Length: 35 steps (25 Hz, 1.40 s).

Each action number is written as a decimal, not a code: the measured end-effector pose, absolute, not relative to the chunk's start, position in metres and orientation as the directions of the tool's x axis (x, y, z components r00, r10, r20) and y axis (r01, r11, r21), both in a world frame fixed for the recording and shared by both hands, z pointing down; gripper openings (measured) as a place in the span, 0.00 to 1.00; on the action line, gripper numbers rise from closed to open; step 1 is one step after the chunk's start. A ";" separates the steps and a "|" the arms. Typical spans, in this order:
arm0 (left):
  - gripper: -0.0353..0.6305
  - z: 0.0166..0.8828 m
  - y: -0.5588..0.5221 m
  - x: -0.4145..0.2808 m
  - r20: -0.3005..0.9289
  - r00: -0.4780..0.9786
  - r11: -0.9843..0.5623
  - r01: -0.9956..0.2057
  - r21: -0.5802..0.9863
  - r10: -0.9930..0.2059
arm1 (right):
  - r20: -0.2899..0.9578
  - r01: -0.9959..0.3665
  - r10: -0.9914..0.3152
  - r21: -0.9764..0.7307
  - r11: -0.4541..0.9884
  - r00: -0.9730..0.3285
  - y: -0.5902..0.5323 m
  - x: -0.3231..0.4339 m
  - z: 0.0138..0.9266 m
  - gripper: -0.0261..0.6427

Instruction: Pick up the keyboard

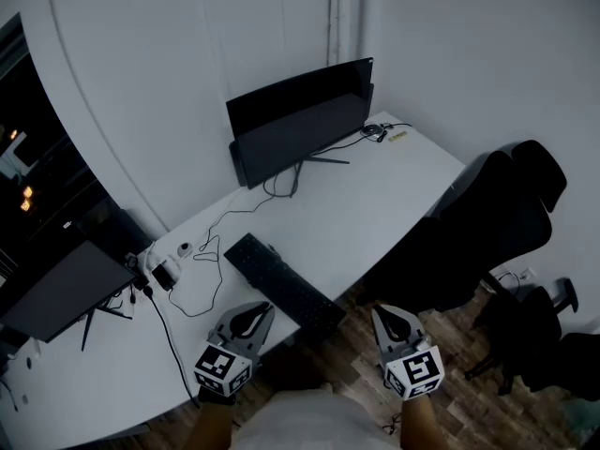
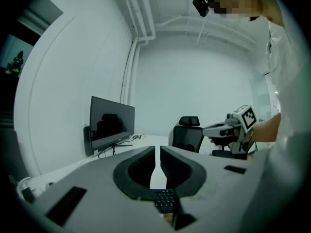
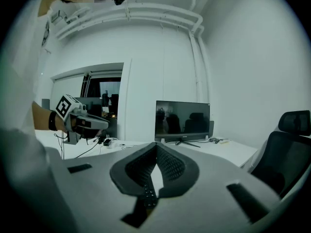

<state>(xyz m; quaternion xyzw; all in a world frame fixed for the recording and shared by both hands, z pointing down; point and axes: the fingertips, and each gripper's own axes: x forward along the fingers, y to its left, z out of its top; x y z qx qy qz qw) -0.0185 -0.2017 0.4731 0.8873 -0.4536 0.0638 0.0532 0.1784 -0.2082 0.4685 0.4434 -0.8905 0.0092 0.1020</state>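
white curved desk (image 1: 375, 204), seen steeply from above. black office chair (image 1: 487, 223) stands at the desk's right edge, on the wood-pattern floor (image 1: 469, 336). dark monitor (image 1: 300, 125) stands on its foot near the back edge, screen blank; a second monitor (image 1: 56, 289) stands at the far left end. black keyboard (image 1: 281, 284) lies flat and diagonal on the desk, its near end at the front edge, touched by neither tool. left gripper (image 1: 265, 307) hovers just left of the keyboard's near end, fingers clenched on nothing, only a thin slit between them. right gripper (image 1: 382, 310) hovers off the front edge, to the right of the keyboard's near end, fingers likewise clenched and empty, tips meeting. thin black cables (image 1: 202, 279) trail over the desk left of the keyboard.
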 end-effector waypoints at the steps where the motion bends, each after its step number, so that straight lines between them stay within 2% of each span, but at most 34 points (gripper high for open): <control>1: 0.10 0.474 -0.204 -0.015 0.165 0.580 -0.583 -0.812 0.035 -0.798 | 0.192 -0.788 -0.784 0.073 0.612 -0.591 -0.213 0.179 0.470 0.04; 11: 0.10 0.475 -0.237 -0.017 0.180 0.562 -0.566 -0.824 0.035 -0.807 | 0.211 -0.767 -0.759 0.062 0.639 -0.616 -0.247 0.173 0.473 0.04; 22: 0.10 0.465 -0.280 -0.061 0.155 0.533 -0.534 -0.844 0.037 -0.832 | 0.197 -0.743 -0.741 0.077 0.665 -0.642 -0.296 0.131 0.459 0.04; 30: 0.10 0.470 -0.290 -0.105 0.156 0.479 -0.481 -0.876 0.030 -0.864 | 0.180 -0.665 -0.671 0.104 0.740 -0.719 -0.324 0.077 0.461 0.04; 35: 0.10 0.476 -0.287 -0.120 0.182 0.412 -0.410 -0.911 0.055 -0.893 | 0.181 -0.577 -0.585 0.101 0.811 -0.791 -0.338 0.049 0.468 0.04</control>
